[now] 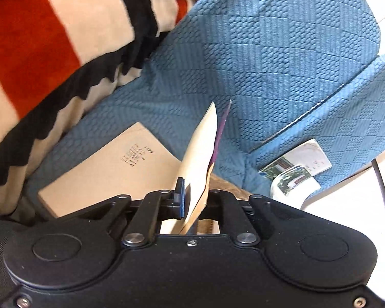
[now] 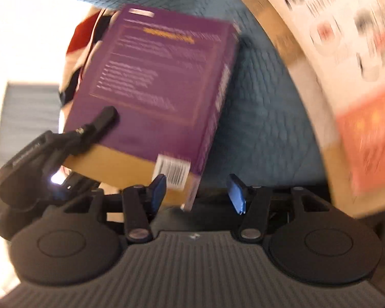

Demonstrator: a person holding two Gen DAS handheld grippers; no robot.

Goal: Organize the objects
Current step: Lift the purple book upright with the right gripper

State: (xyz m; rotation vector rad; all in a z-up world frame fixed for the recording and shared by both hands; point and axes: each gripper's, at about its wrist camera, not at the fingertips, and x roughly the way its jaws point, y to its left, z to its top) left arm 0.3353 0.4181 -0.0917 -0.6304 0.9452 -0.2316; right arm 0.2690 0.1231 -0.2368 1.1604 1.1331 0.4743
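Left gripper (image 1: pixel 190 202) was clamped on the purple book (image 2: pixel 154 89), jaws closed on its cover edge; in the left wrist view the book showed edge-on, running up toward 12 o'clock from the jaws. In the right wrist view that book sat tilted, held off the blue sofa cushion (image 1: pixel 269 51), with the left gripper's finger lying across the cover at about 9 o'clock.

Right gripper (image 2: pixel 196 192) had its jaws apart and gripped nothing; the book's lower corner with the barcode hung between the blue pads, not pressed by them. View was motion-blurred.

A tan booklet (image 1: pixel 110 169) lay flat on the cushion at 9 o'clock of the left jaws. A white pamphlet (image 1: pixel 295 169) was tucked in the cushion gap at 3 o'clock. A printed cardboard box (image 2: pixel 346 64) sat at 2 o'clock in the right view. A red, cream and black blanket (image 1: pixel 51 51) filled 10 o'clock.

Judgement: early stage, one book in hand and not yet placed; booklet and pamphlet looked untouched, and no finished stack showed.
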